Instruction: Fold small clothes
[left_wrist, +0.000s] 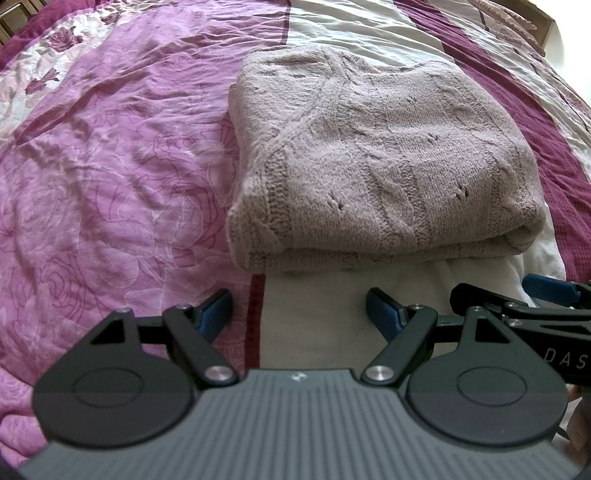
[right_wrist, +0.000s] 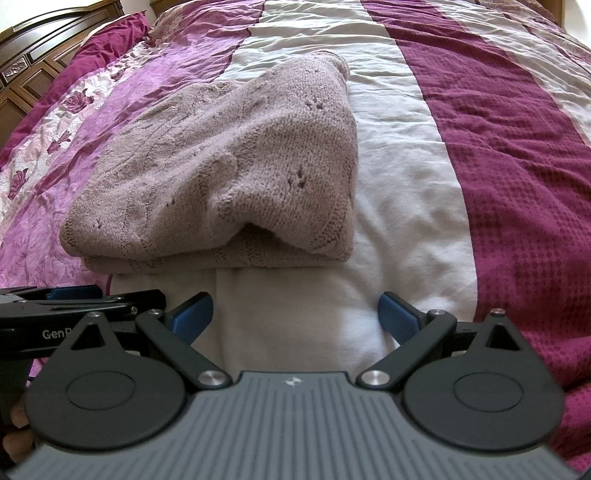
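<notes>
Blue pads on both grippers, black linkage arms, grey ribbed bodies. Left gripper (left_wrist: 299, 314): its 2 fingers stand wide apart, nothing between them, tips over the bedspread (left_wrist: 110, 166) where a dark red seam divides pink floral fabric from a cream stripe. Right gripper (right_wrist: 297, 319): same pose, 2 fingers spread apart, nothing between them, tips over the cream stripe. The 2 grippers sit side by side, angled down at the bed; each shows at the edge of the other's view, the right gripper's blue tip at the far right of the left wrist view, the left gripper's at the far left of the right wrist view. Fingers of a hand (right_wrist: 16, 439) show at the lower left corner of the right wrist view, blurred, probably gripping the left tool.

Sweater (left_wrist: 376, 155), pale mauve cable knit with small eyelet holes, lies folded into a thick rectangular bundle just ahead of both grippers, not touched by either. From the left gripper it sits ahead and slightly right; from the right gripper, ahead and to the left. Its near folded edge faces the grippers, layers stacked, with 1 loose pocket bulging open at the near right corner (right_wrist: 258, 229). It straddles the pink floral panel and the cream stripe. A maroon textured stripe (right_wrist: 517, 166) runs further right. A dark wooden headboard (right_wrist: 33, 66) is at far left.
</notes>
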